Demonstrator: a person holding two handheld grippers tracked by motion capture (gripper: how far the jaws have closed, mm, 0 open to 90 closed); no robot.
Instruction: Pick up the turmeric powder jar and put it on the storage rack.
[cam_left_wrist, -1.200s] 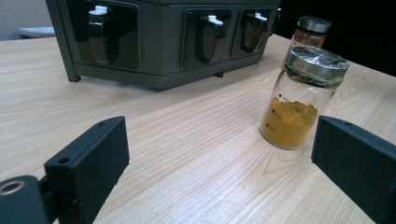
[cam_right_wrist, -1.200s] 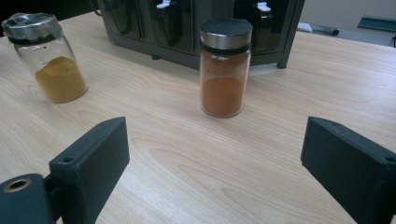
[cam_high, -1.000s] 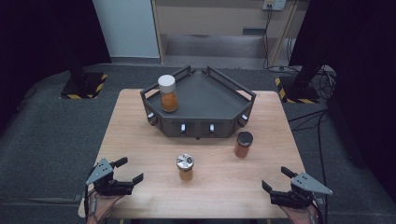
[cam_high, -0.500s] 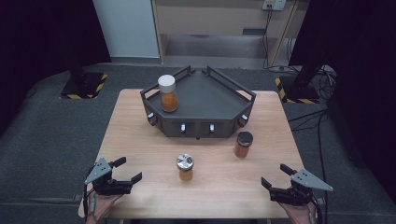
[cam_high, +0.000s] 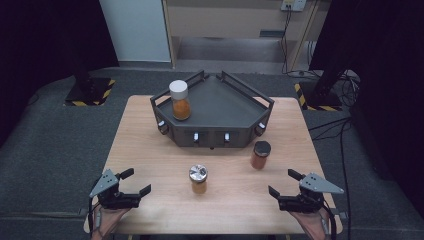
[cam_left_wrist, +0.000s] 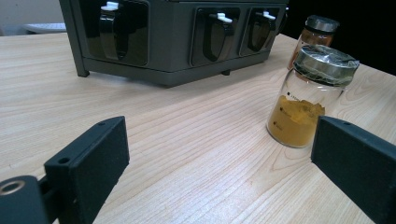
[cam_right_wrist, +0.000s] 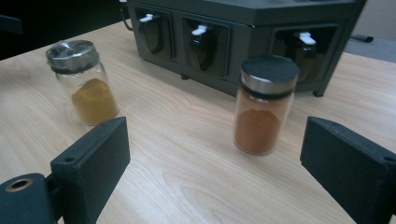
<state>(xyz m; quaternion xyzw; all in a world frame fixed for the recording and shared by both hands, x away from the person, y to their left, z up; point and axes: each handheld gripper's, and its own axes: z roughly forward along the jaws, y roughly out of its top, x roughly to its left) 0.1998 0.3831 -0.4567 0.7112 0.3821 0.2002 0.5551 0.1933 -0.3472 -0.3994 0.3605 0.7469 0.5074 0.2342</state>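
Grippers sit low at the near edge of the wooden table (cam_high: 150, 150), 1 at each near corner, both with jaws spread wide and holding nothing. The left gripper (cam_high: 131, 182) is at the near left, the right gripper (cam_high: 284, 183) at the near right, well apart from each other. Between them, a little farther in, stands the silver-lidded jar (cam_high: 198, 179) of yellow powder, upright and free of both grippers; in the left gripper view it (cam_left_wrist: 308, 95) stands just beyond the right-hand jaw. To its right and slightly farther stands the dark-lidded jar (cam_high: 260, 155) of reddish-brown powder, upright, near the front of the dark rack (cam_high: 235, 107); in the right gripper view it (cam_right_wrist: 265, 105) stands ahead between the open jaws, not touching them. On the rack's far left corner stands a white-lidded jar (cam_high: 179, 100) of orange powder, apparently inside the rail.
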